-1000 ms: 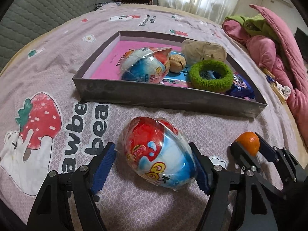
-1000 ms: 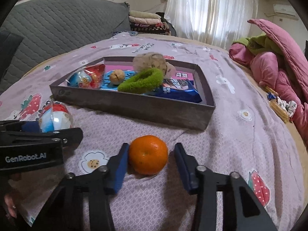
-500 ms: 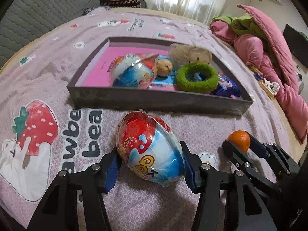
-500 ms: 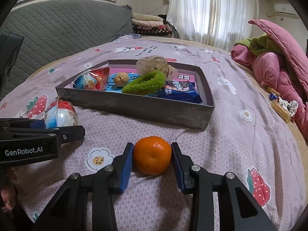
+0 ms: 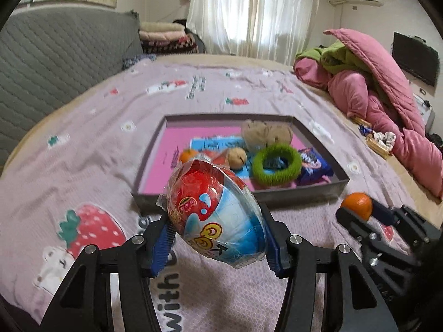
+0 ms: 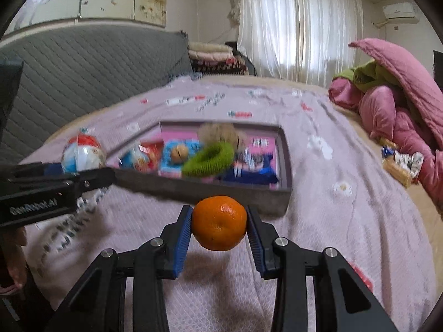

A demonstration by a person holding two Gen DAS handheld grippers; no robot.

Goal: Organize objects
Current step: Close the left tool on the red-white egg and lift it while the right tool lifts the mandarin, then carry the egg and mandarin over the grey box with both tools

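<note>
Left tongs clamp the wrapped egg, right tongs the orange, near the tray's front wall.

Orange mandarin; red, white, blue egg

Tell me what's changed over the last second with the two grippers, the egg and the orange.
The left gripper closed on the wrapped toy egg and lifted it off the bedspread. The right gripper, already clamped on the orange, raised it too; a shadow shows beneath it. Both now hang short of the tray. The tray's contents, including the green ring and the second egg, look unmoved.
</note>
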